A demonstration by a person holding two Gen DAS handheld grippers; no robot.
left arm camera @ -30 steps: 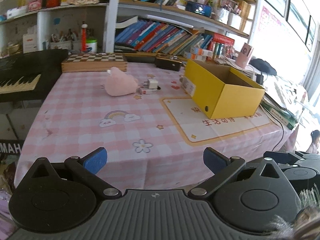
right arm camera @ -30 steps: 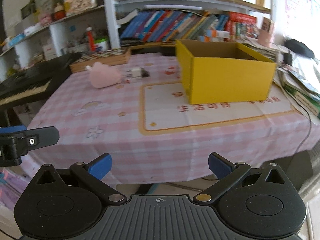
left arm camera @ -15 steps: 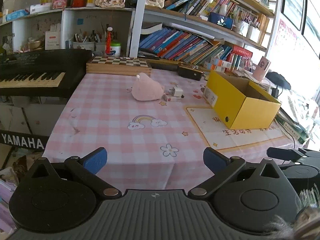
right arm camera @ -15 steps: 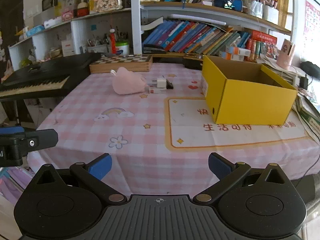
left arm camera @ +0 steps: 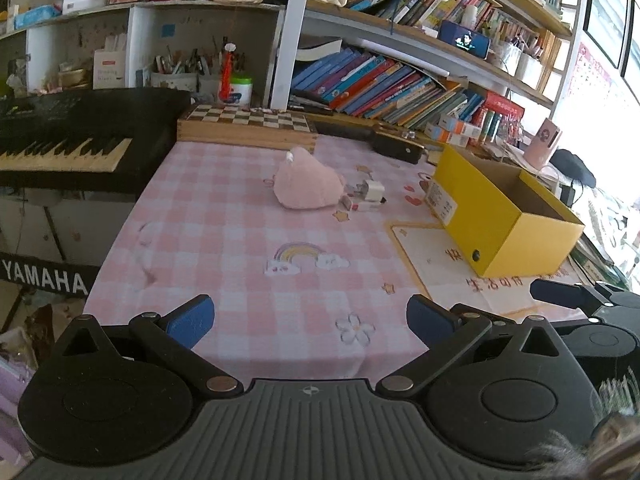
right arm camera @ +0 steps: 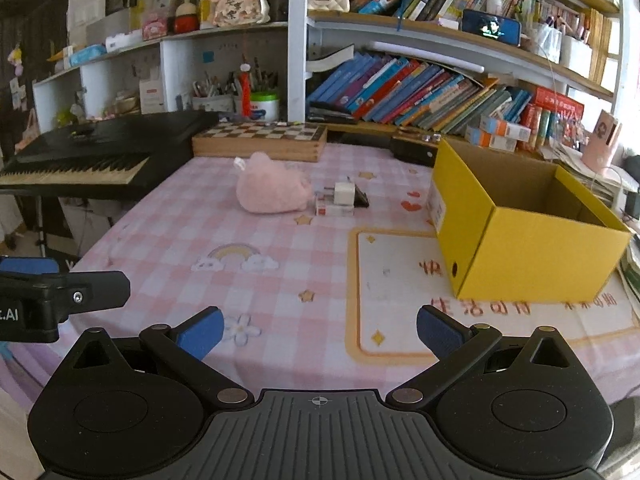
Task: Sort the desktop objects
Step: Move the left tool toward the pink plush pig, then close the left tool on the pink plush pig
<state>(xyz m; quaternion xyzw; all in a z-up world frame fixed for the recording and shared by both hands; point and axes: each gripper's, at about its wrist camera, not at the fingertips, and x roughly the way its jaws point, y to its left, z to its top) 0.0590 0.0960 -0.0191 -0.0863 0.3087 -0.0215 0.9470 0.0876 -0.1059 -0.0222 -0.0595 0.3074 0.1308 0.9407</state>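
A pink plush toy [left arm camera: 306, 184] [right arm camera: 270, 192] lies near the far middle of the pink checked tablecloth [left arm camera: 224, 240] [right arm camera: 280, 264]. Right of it sit a white charger plug [left arm camera: 372, 192] [right arm camera: 345, 193] and a small white-and-red box [right arm camera: 334, 210]. An open yellow cardboard box [left arm camera: 500, 216] [right arm camera: 520, 224] stands on the right, and what I see of its inside is bare. My left gripper [left arm camera: 310, 316] is open and empty over the table's near edge. My right gripper [right arm camera: 318, 330] is open and empty, also at the near edge. Each gripper shows at the edge of the other's view.
A black Yamaha keyboard [left arm camera: 72, 148] [right arm camera: 88, 160] stands off the table's left side. A wooden chessboard box [left arm camera: 248, 124] [right arm camera: 260, 140] and a black case [left arm camera: 398, 148] lie along the back edge. Bookshelves [right arm camera: 420, 92] rise behind.
Both grippers have risen and moved forward over the table's near edge; the toy, plug and yellow box look closer. Both stay open. Nothing on the table has moved.
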